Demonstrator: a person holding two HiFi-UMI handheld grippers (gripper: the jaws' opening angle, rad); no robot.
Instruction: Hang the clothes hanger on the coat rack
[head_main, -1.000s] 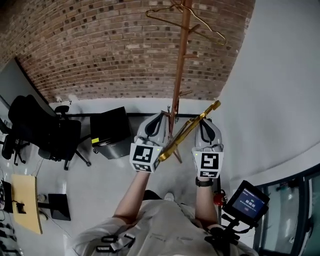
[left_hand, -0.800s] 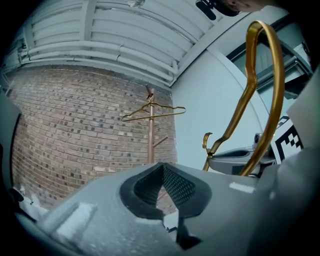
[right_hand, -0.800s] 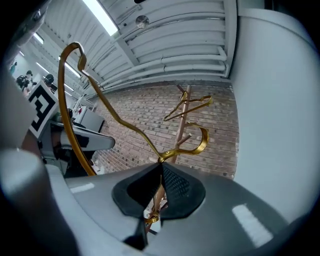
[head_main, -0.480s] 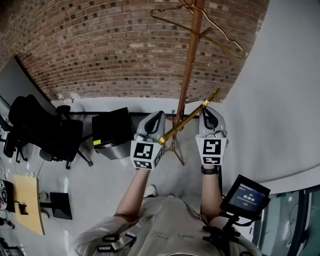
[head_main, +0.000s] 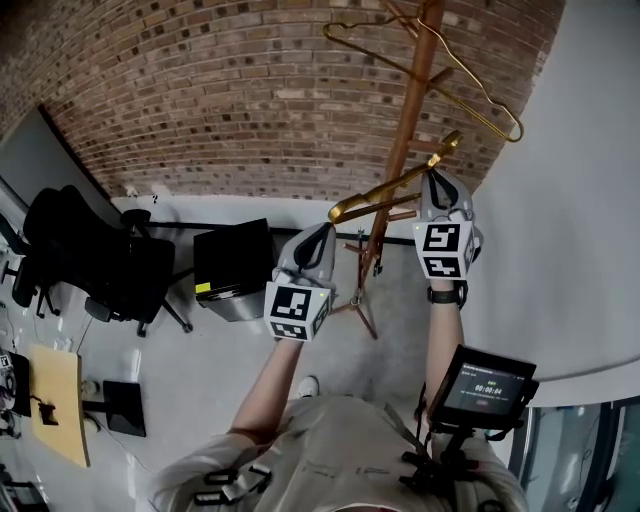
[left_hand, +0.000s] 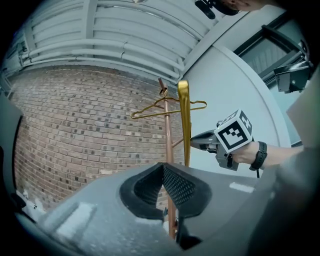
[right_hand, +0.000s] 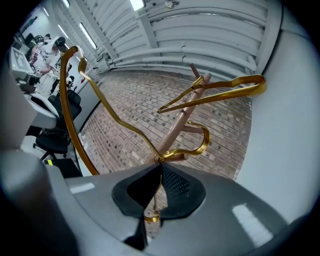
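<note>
A wooden coat rack (head_main: 405, 150) stands by the brick wall, and one gold wire hanger (head_main: 480, 95) hangs near its top. My right gripper (head_main: 445, 180) is raised beside the pole, shut on a second gold hanger (head_main: 385, 195) that slants down-left across the pole. In the right gripper view the jaws (right_hand: 159, 162) pinch that hanger (right_hand: 115, 115) just below its hook, with the rack (right_hand: 182, 120) right behind. My left gripper (head_main: 305, 265) is lower, left of the pole, shut and empty (left_hand: 162, 167). It looks at the held hanger (left_hand: 184, 125) edge-on.
A black office chair (head_main: 80, 260) and a black cabinet (head_main: 232, 265) stand left of the rack's base. A white curved wall (head_main: 580, 200) closes the right side. A small screen (head_main: 480, 385) is mounted at the person's right hip. People work far off (right_hand: 47, 50).
My right gripper has risen up and right with the hanger, from the rack's base to beside the upper pole. The hanger's low end has lifted away from the left gripper, which stayed low.
</note>
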